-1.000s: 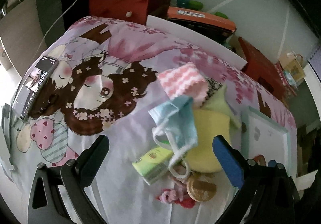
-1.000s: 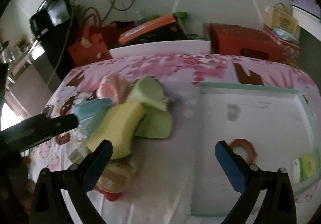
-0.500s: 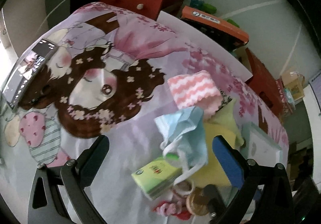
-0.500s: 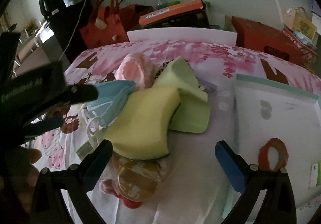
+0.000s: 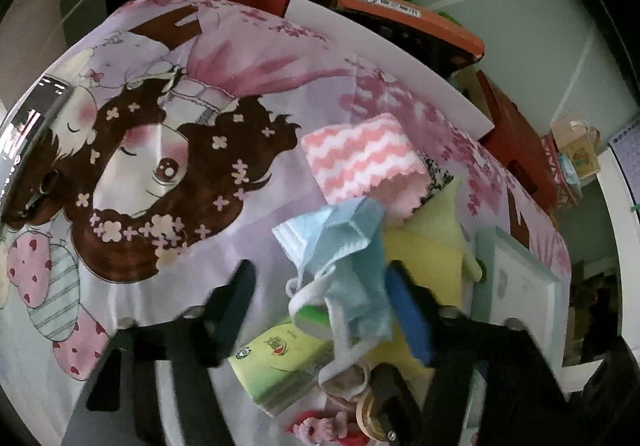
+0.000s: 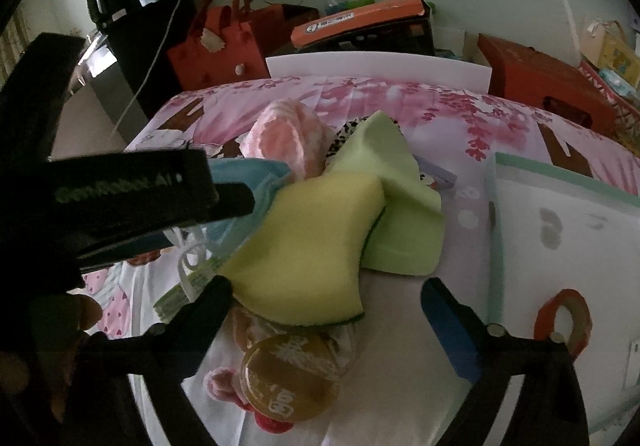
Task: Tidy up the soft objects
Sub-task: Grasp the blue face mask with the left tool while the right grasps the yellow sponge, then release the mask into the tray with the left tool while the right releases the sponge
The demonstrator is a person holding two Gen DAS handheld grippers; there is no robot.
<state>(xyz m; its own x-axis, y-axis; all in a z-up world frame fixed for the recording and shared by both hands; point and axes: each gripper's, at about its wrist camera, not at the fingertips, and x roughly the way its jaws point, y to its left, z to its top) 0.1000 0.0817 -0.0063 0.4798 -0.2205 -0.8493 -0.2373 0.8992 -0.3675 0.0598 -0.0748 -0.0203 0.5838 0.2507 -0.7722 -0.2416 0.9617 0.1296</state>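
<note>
While the left gripper (image 5: 320, 286) hangs low over the pile, its jaws have just been closing, and the blue face mask (image 5: 344, 242) sits right between them; the blue pad on the right looks to be against the mask, but the black finger on the left stands clear of it, so no real clamp as far as I can see. The right gripper (image 6: 326, 316) has narrowed a touch too but stands wide apart, with nothing pinched: the yellow sponge (image 6: 308, 246) and a gold round tin (image 6: 290, 376) lie between its fingers.

The soft stuff is all heaped mid-frame on the cartoon bedsheet (image 5: 168, 134). In the left wrist view, the pink-and-white zigzag cloth (image 5: 360, 158) sits above the mask, and a light green cloth (image 6: 400, 206) is draped next to the sponge in the right wrist view. A green tissue pack (image 5: 280, 362) lies at bottom centre under the mask's ear loops; it has a round logo and printed characters, too blurry for me to read.

Readable stuff: the side of the left gripper, seen at the left of the right wrist view, has pale lettering, something ending in "AI", smeared. The tin lid has raised Chinese characters. The orange case (image 6: 360, 20) at the top has a white label, unreadable. A white tray (image 6: 560, 238) fills the right side, with a red tape roll (image 6: 564, 320) on it.
</note>
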